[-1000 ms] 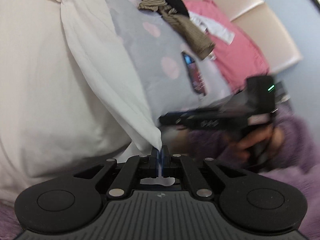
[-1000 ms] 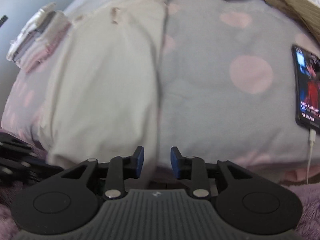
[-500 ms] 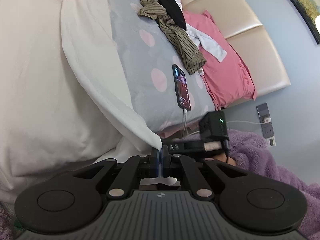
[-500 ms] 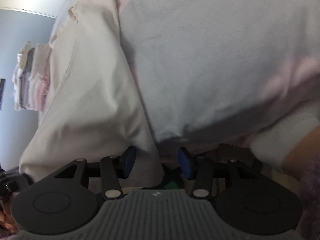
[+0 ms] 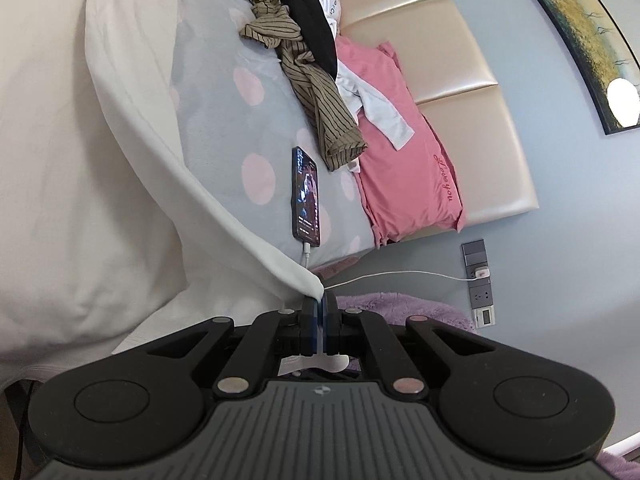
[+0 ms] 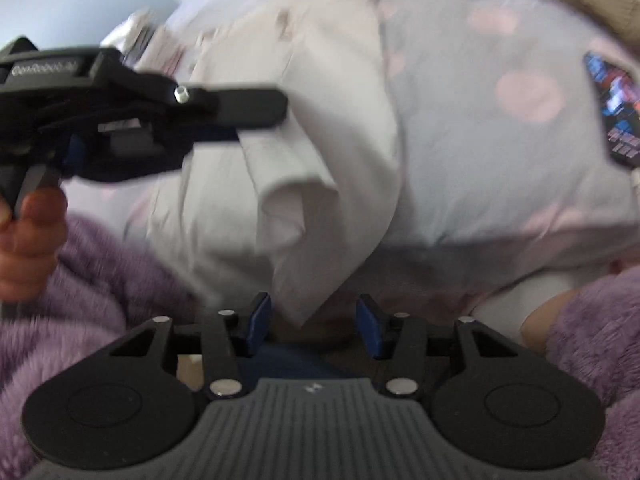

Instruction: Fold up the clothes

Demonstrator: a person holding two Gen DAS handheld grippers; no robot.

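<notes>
A cream-white garment point(image 5: 80, 168) lies spread over the left of the bed, and one edge rises as a taut fold to my left gripper point(image 5: 319, 304), which is shut on its corner. In the right wrist view the same garment point(image 6: 304, 184) hangs in a blurred fold, its lowest corner dipping between the fingertips of my right gripper point(image 6: 313, 322). That gripper's jaws are opening and the blue pads point(image 6: 258, 320) do not press on the cloth. My left gripper point(image 6: 276, 110) shows there at upper left, held by a hand point(image 6: 30, 236).
The bed has a grey sheet with pink dots point(image 5: 224, 120). A phone point(image 5: 306, 196) on a charging cable lies near its edge. A striped brown garment point(image 5: 312, 88), black and white clothes and a pink pillow point(image 5: 404, 176) sit by the beige headboard point(image 5: 460, 92). Purple fleece sleeves point(image 6: 100, 280) fill the foreground.
My right gripper's jaws have widened and it pulled back from the sheet, so the hanging fold and my left gripper now show. The right gripper has left the left wrist view.
</notes>
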